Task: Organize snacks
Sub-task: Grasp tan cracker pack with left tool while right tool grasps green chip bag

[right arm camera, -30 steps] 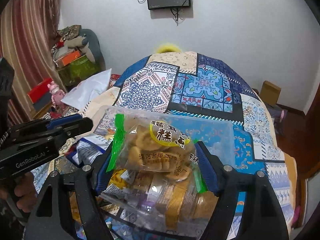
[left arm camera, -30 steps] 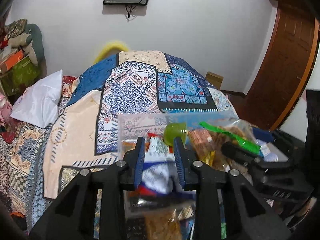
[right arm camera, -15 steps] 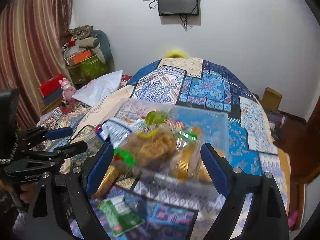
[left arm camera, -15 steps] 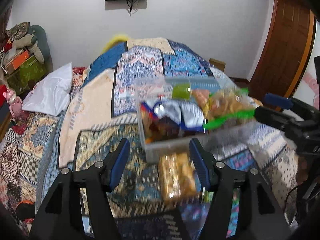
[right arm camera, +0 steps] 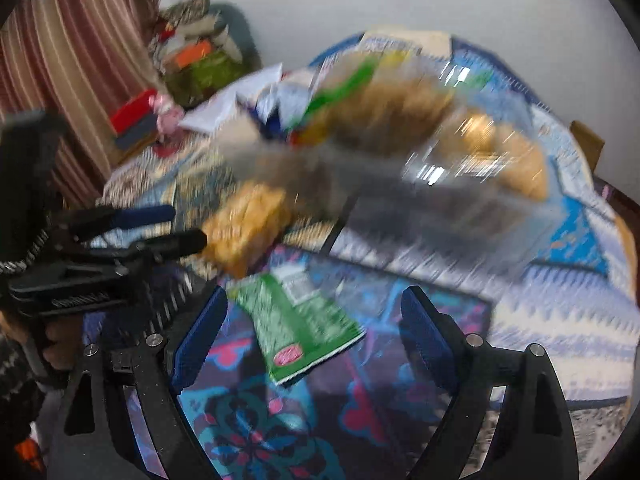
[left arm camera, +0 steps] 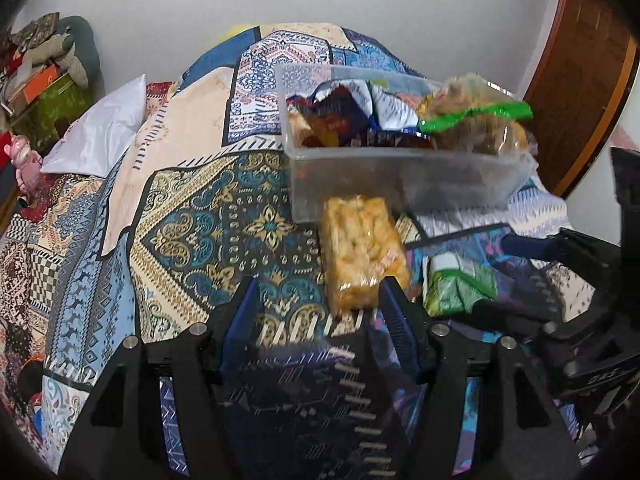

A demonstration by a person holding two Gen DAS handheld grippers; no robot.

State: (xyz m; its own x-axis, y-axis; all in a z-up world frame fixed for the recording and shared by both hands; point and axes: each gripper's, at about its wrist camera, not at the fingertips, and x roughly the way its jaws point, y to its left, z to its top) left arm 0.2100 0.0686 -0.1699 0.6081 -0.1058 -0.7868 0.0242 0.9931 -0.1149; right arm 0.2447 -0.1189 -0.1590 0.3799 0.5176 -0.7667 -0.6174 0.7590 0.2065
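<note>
Left gripper [left arm camera: 316, 312]: jaws released, empty.
Right gripper [right arm camera: 314, 320]: jaws released, empty.
Left view only: sharp snack bin [left arm camera: 400, 176].
Right view only: green packet [right arm camera: 296, 320] on bed.

Soft, even indoor light fills both views, with dark fisheye corners that bow the room. The left wrist view is fairly sharp; the right is streaked with motion blur (white glare flecks on the clear bin [right arm camera: 448, 184] beyond the tongs).

Both grippers are angled downward. The left gripper [left arm camera: 320, 312] is held with jaws apart, nothing clamped. The right gripper [right arm camera: 314, 320] is spread wide, its pads bare.
</note>
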